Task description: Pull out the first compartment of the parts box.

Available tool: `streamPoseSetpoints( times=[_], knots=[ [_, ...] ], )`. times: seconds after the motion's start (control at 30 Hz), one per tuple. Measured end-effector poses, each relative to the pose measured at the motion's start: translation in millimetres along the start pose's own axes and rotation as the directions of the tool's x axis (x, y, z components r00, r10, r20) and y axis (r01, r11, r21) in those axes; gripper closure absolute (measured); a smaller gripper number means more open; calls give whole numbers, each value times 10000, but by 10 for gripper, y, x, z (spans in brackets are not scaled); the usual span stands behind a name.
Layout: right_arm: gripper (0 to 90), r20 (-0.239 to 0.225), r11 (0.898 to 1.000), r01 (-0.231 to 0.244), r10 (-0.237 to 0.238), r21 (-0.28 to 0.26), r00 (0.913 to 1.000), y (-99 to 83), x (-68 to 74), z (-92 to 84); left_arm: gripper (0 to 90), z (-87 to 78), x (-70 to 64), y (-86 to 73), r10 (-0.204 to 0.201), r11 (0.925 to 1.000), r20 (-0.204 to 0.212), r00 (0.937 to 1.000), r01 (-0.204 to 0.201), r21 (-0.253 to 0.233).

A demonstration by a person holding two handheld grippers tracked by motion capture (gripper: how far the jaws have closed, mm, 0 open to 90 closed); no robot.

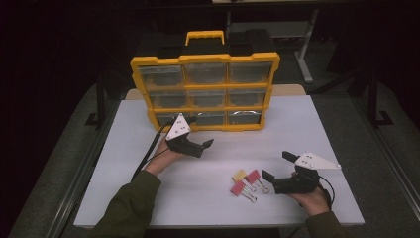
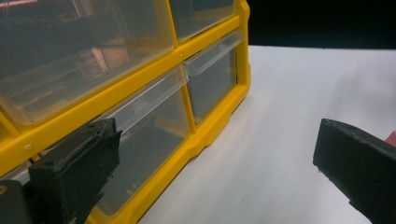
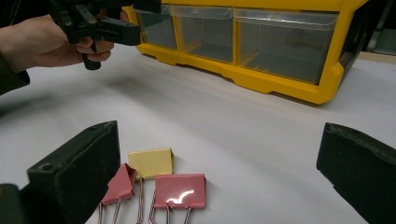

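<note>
A yellow organizer (image 1: 205,59) with clear drawers stands upright at the back of the white table (image 1: 148,198). My left gripper (image 1: 200,131) is open right in front of its bottom row, and one jaw sits close to the bottom middle drawer (image 2: 154,135). Three binder clips lie together on the table: a yellow one (image 1: 239,174) and two pink ones (image 1: 253,176) (image 1: 237,188). My right gripper (image 1: 277,165) is open just right of them, low over the table, with nothing between its jaws. The right gripper view has the yellow clip (image 3: 150,162) and pink clips (image 3: 180,190) (image 3: 119,184) close ahead.
The organizer (image 3: 280,79) has a yellow carry handle (image 1: 204,35) on top. The left gripper (image 3: 135,18) and its hand appear far off in the right gripper view. Bare white table spreads between the organizer (image 2: 205,135) and the clips. Dark floor surrounds the table.
</note>
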State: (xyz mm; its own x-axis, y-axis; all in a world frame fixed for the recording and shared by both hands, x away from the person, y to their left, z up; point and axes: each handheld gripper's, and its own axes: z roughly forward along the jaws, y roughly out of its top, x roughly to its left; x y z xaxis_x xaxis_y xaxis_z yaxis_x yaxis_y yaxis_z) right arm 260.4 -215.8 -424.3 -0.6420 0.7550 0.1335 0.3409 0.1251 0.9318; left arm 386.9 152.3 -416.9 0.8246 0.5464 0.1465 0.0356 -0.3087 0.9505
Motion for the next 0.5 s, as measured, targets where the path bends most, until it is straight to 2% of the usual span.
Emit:
streamPoseSetpoints(
  times=[0.07,0.33,0.5],
  knots=[
    [0,-5,10000,6,-6,-13,10000,0,-2,-2,0,1,-7,-7,268,9996,-62,9996,-268,94],
    [0,-7,10000,11,-11,-14,10000,2,0,-8,0,2,-31,-4,906,9957,-193,9957,-902,224],
    [0,-27,10000,79,-79,0,10000,0,5,-11,0,-5,-26,0,1077,9940,-269,9938,-1072,217]
  ],
)
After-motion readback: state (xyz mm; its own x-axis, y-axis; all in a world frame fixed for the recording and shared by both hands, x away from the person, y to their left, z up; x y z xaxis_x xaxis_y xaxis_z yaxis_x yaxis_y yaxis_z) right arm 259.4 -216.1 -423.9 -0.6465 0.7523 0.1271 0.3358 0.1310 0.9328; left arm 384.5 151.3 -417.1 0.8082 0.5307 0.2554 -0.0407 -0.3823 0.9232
